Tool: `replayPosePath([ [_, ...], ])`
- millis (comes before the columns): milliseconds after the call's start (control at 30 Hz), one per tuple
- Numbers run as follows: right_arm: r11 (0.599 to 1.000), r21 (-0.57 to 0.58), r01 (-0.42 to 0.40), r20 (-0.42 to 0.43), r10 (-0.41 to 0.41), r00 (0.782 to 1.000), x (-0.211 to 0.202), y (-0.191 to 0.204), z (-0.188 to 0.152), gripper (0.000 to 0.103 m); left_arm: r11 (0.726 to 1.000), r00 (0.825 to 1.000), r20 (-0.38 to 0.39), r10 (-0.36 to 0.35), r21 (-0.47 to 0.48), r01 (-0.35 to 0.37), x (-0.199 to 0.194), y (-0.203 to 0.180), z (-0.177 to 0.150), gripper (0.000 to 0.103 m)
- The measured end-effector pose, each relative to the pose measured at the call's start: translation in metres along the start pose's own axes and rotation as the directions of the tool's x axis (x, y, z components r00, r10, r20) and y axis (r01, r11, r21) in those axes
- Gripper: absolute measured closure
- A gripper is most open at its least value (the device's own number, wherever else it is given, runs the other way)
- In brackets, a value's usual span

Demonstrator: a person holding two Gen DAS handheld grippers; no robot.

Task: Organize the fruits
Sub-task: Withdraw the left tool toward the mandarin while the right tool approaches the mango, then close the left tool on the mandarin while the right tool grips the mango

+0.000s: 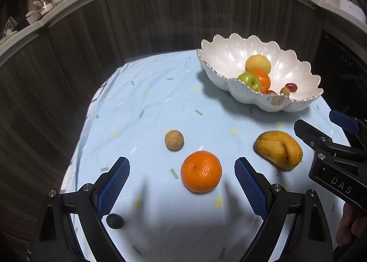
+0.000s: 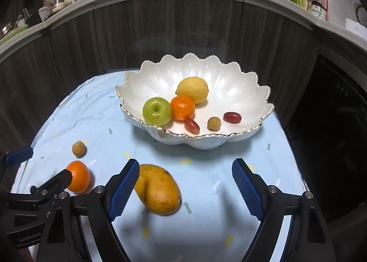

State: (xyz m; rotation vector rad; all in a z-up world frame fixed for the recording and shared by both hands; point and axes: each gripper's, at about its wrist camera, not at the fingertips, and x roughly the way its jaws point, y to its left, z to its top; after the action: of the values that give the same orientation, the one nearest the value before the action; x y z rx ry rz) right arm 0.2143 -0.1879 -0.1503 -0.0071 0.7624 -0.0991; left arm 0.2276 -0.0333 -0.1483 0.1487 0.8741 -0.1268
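Note:
A white scalloped bowl (image 2: 240, 133) (image 1: 243, 96) on the light blue cloth holds a lemon (image 2: 192, 89), an orange, a green apple (image 2: 157, 110) and some small fruits. On the cloth lie an orange (image 1: 201, 171) (image 2: 79, 177), a mango (image 1: 278, 150) (image 2: 159, 189) and a small brown fruit (image 1: 174, 139) (image 2: 79, 149). My left gripper (image 1: 182, 173) is open and empty, with the orange between its fingers. My right gripper (image 2: 185, 177) is open and empty, with the mango by its left finger (image 2: 125, 185).
A small dark fruit (image 1: 114, 221) lies near my left gripper's left finger. A dark wood-panelled counter wall (image 2: 183, 32) stands behind the table, its top crowded with bottles and crockery. The table edge drops off at the left and right.

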Motion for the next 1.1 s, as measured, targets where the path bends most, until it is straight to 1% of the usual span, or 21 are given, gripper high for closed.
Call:
replayPosePath([
  [33,1.0,-0.002,-0.002,-0.003,0.002,1.0,0.001,0.0,-0.001,0.02,1.0,1.0,-0.005,-0.002,0.002,0.002,0.002,0.0,-0.001,0.013],
  [100,1.0,-0.007,-0.009,-0.009,0.009,1.0,0.004,0.001,-0.003,0.02,1.0,1.0,-0.011,-0.005,0.006,0.005,0.006,-0.001,-0.003,0.014],
  [367,0.998,-0.02,-0.054,-0.045,0.053,0.998,0.015,0.006,-0.009,0.02,1.0,1.0,-0.023,-0.013,0.011,0.013,0.016,-0.003,-0.008,0.014],
  [533,0.997,-0.027,-0.074,-0.067,0.072,0.995,0.021,0.008,-0.012,0.02,1.0,0.999,-0.035,-0.015,0.014,0.015,0.023,-0.004,-0.011,0.021],
  [767,0.995,-0.03,-0.094,-0.101,0.091,0.991,0.031,0.01,-0.015,0.02,1.0,0.999,-0.042,-0.025,0.019,0.025,0.032,-0.004,-0.013,0.025],
  [1100,0.992,-0.026,-0.127,-0.126,0.122,0.984,0.041,0.015,-0.017,0.021,0.999,0.997,-0.063,-0.05,0.017,0.052,0.044,-0.006,-0.015,0.036],
])
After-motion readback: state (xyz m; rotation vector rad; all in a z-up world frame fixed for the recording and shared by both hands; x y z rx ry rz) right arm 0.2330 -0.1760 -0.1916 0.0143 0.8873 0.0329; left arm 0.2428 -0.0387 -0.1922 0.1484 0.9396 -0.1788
